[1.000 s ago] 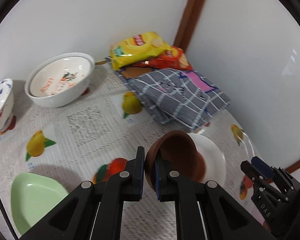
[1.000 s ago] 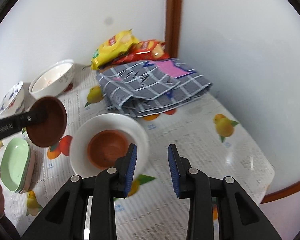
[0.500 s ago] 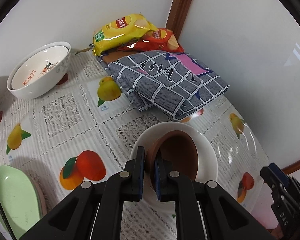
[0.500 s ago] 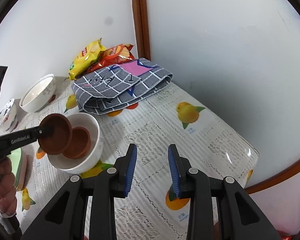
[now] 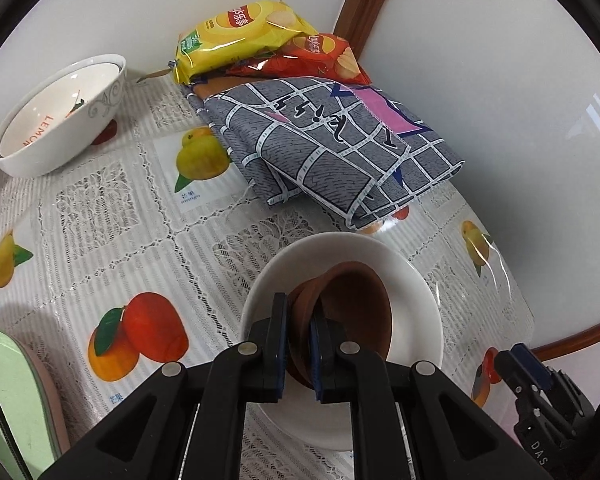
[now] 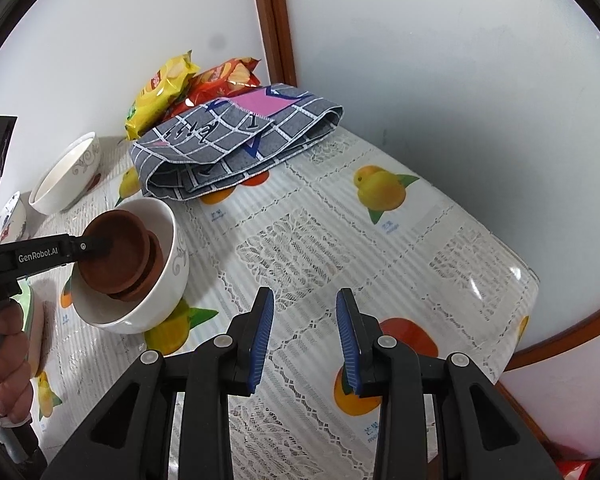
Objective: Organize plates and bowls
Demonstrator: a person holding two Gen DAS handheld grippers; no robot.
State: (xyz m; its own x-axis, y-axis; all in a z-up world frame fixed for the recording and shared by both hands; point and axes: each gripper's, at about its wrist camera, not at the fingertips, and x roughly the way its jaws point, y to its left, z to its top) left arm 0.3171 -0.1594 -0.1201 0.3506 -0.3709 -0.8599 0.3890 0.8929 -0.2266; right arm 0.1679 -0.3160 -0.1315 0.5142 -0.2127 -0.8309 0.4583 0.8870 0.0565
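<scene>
Left gripper (image 5: 299, 334) clamped on rim of small brown clay bowl (image 5: 356, 312), tilted inside large white ceramic bowl (image 5: 420, 292) atop second brown clay bowl (image 6: 156, 268). Right gripper (image 6: 305, 334) right of white bowl, jaws apart, holding nothing. Folded grey checked cloth (image 5: 332, 144) behind white bowl; yellow chip bag (image 5: 240, 32) beyond cloth.

A brown bowl (image 5: 356, 304) is tilted inside the white bowl (image 5: 412, 276), resting on a second brown bowl (image 6: 156, 264) below it.
</scene>
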